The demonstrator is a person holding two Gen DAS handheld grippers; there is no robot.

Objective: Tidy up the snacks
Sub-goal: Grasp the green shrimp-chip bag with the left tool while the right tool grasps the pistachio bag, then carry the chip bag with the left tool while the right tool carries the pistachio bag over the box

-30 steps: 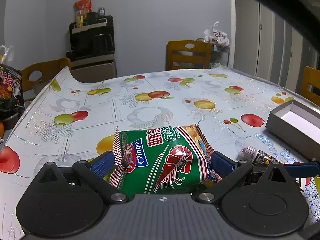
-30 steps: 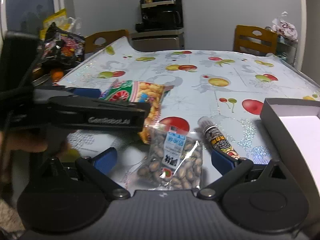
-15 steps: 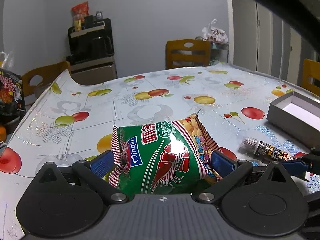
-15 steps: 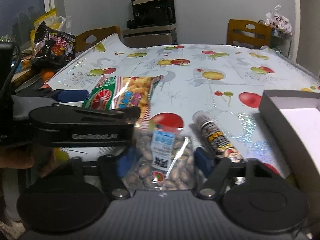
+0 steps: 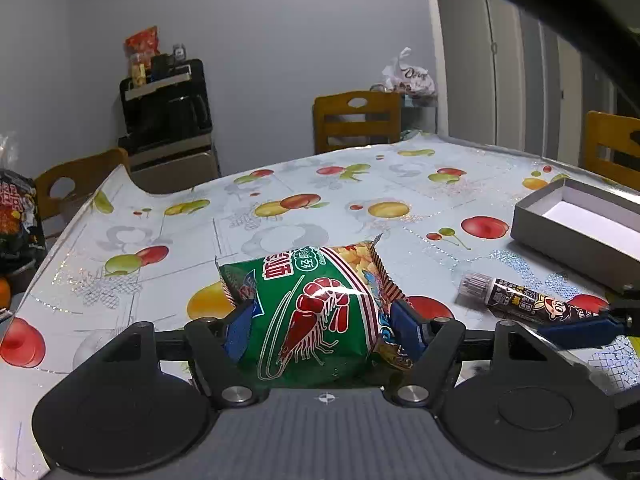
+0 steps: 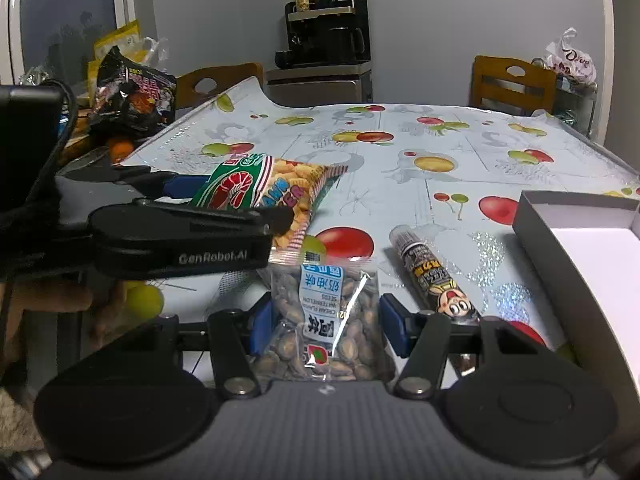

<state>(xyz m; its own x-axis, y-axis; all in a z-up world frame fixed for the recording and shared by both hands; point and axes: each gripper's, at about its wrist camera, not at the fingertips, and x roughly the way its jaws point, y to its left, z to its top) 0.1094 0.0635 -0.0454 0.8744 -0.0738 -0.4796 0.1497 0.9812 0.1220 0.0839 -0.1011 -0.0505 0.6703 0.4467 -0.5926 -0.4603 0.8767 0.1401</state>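
The surface [image 5: 304, 184] is covered with a glossy cloth printed with fruit. On it are laid a green prawn cracker bag [image 5: 316, 312], a clear packet of watermelon seeds [image 6: 324, 320], a dark tube-shaped snack [image 6: 434, 276] just beside the packet, and an open grey box [image 6: 532, 220] with a white inside near the right edge.

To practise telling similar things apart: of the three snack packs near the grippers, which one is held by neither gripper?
The dark stick-shaped snack tube, lying free on the tablecloth beside the grey box; the green prawn-cracker bag and the watermelon-seed pouch each sit clamped between jaws.
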